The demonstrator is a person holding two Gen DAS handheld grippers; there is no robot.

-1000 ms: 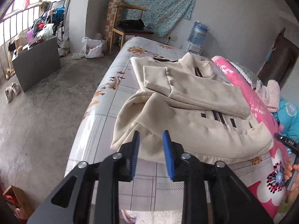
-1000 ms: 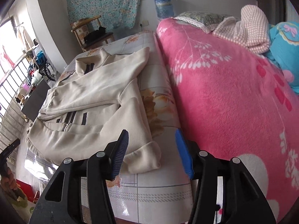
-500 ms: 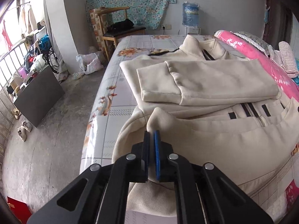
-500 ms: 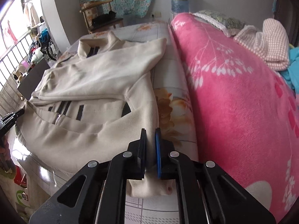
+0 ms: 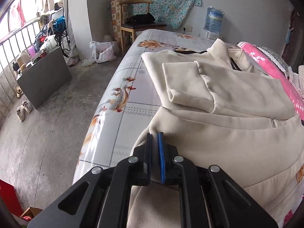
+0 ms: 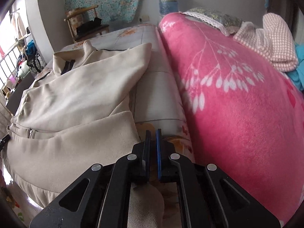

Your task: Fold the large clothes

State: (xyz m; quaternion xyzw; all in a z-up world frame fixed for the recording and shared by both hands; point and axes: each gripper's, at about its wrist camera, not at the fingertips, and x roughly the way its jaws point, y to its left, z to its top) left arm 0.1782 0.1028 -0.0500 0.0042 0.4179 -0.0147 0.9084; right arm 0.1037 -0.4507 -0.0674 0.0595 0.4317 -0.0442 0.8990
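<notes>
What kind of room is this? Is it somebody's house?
Most likely a bedroom in someone's home. A cream jacket lies on a bed beside a pink blanket. A wooden chair stands by the wall, and shoes sit on the concrete floor.

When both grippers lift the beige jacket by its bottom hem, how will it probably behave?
Probably floppy: the beige jacket already bulges and creases near the left gripper. Its thick fabric suggests some weight, so the middle may sag. The folded sleeve lies loose on top and could slide off.
</notes>
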